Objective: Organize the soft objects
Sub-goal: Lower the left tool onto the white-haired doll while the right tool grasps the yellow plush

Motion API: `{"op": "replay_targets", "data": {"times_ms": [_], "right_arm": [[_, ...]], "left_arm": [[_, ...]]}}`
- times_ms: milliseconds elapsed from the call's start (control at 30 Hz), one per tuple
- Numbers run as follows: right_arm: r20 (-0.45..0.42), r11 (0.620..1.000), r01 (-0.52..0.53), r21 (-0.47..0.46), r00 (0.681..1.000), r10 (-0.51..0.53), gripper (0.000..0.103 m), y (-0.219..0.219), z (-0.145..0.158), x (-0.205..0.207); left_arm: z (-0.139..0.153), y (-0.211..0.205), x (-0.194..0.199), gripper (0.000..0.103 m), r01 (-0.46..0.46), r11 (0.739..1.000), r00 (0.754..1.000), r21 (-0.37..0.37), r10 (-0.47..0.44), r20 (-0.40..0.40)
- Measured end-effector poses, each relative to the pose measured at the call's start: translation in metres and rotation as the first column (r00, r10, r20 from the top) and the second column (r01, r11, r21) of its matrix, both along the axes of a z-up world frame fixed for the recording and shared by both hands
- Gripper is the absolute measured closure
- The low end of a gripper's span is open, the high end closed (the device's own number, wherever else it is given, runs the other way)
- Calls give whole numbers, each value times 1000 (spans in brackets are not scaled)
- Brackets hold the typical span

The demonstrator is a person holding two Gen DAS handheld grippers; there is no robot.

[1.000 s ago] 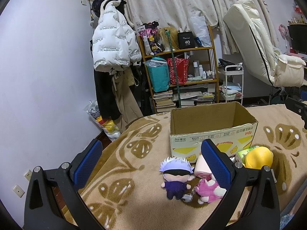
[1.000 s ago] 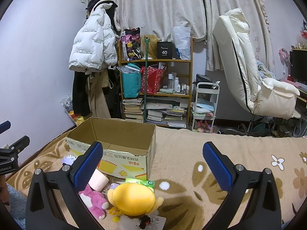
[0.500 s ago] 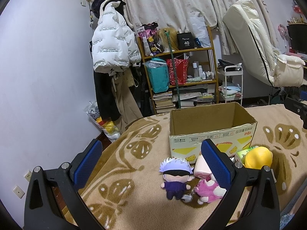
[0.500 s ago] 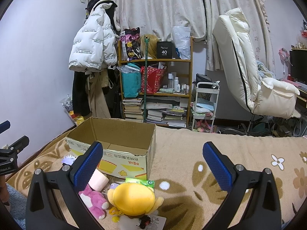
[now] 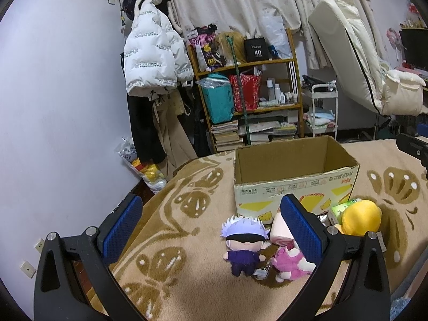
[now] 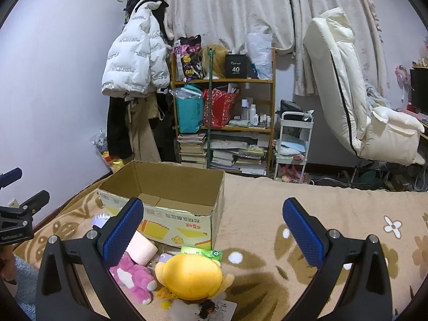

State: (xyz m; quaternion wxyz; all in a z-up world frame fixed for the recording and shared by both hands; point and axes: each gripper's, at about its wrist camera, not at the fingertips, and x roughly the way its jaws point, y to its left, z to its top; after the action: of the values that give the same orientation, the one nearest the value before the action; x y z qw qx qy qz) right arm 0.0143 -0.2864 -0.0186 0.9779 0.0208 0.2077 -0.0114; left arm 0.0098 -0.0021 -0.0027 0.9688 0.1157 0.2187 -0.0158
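Note:
An open cardboard box stands on the patterned blanket. In front of it lie a white-haired doll in purple, a pink plush, a pale pink roll, a green tissue pack and a yellow plush. My left gripper hovers open just left of the doll, nothing between its blue pads. My right gripper hangs open above the yellow plush, holding nothing.
The beige blanket stretches right of the box. Beyond its far edge stand a cluttered shelf, a white trolley, a hanging white jacket and a cream recliner. The floor drops off at the left.

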Motion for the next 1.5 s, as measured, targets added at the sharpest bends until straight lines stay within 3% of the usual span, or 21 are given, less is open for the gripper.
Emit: {"op": "replay_targets", "data": {"times_ms": [533,833,1167,1500], "right_arm": [[-133,999,-20,39,991,25,0,3,-15,38],[-258,998,-38,49,965,49,0,9,-46,70],[-376,993,-94,66,920,112,0,16,-70,87],[-487,991,-96,97,863,132,0,23,-98,94]], "left_arm": [[-21,-15,47,1,-36,998,995,50,41,-94],[-47,-13,79,1,-46,998,978,36,52,-200],[-84,-17,98,1,-25,999,939,39,37,-341],[-121,-18,117,1,-6,998,875,55,33,-484]]}}
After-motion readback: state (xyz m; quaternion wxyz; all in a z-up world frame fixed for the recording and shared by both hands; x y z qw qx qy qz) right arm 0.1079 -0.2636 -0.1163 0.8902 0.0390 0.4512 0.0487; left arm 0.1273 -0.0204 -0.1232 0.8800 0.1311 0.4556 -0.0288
